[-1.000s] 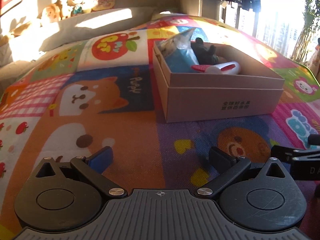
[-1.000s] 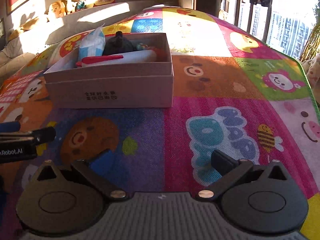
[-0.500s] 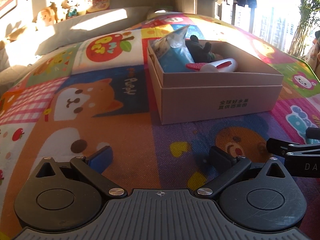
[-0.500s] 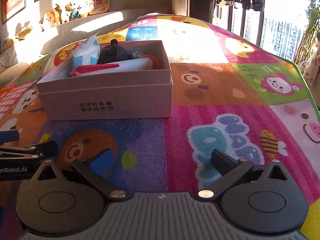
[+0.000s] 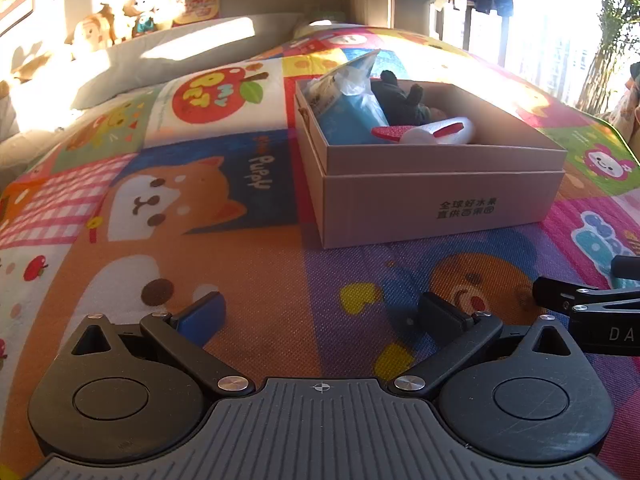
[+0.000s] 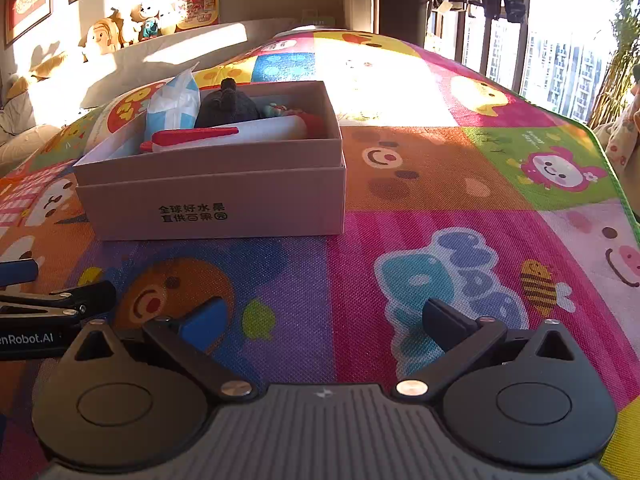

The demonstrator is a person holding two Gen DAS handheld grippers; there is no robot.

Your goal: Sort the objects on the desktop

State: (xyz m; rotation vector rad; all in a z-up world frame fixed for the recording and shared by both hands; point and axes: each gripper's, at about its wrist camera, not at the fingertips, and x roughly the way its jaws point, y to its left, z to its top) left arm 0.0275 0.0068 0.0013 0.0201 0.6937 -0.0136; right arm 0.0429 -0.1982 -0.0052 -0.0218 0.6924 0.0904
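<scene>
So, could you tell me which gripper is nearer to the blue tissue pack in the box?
Left. The left gripper faces the end of the box where the blue tissue pack stands; the right gripper faces the opposite end.

The box (image 6: 212, 196) front wall carries two lines of black Chinese characters. Lower left, the left gripper (image 6: 48, 320) body reads "enRobot.AI". The mat (image 5: 256, 176) reads "Puppy" at centre left.
</scene>
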